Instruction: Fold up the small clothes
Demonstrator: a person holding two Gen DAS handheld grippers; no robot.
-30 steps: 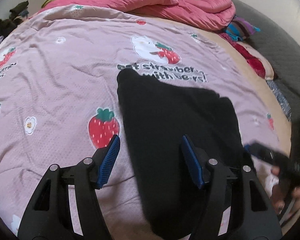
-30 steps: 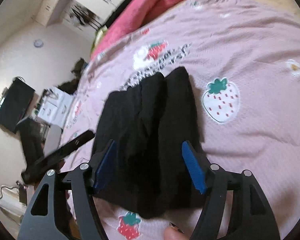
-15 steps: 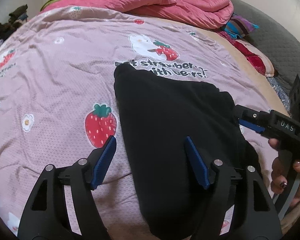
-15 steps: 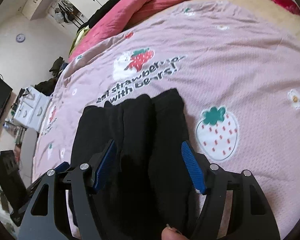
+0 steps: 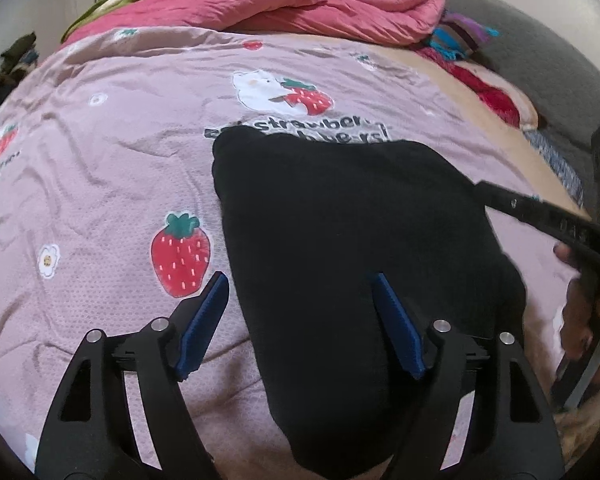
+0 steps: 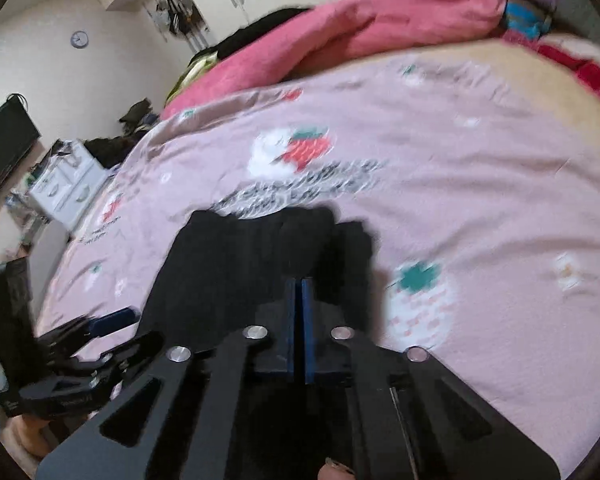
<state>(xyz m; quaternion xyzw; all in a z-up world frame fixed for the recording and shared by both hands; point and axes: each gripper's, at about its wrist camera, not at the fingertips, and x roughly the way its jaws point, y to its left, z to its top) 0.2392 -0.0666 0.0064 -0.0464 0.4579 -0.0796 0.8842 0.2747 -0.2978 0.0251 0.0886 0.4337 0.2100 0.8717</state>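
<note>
A black garment (image 5: 352, 248) is spread flat on a pink bedsheet (image 5: 100, 184) printed with strawberries and dark lettering, its far edge lying just over that lettering. The left gripper (image 5: 300, 292) is held low over the garment's near left part with its blue-padded jaws set wide and opening further; the left pad is seen over bare sheet just beside the cloth's edge, the right pad over the black fabric, and nothing is pinched between them. The right gripper (image 6: 299, 308) is seen from its own blurred camera with its two blue pads pressed together over the near edge of the garment; whether a fold of cloth is caught between them cannot be told, since the fabric and the gripper body are both black there. In the left view, the right gripper reaches in from the right edge over the garment's right side, carried by a hand (image 5: 580, 320). A rumpled pink quilt (image 5: 300, 4) is piled at the far end of the bed.
</note>
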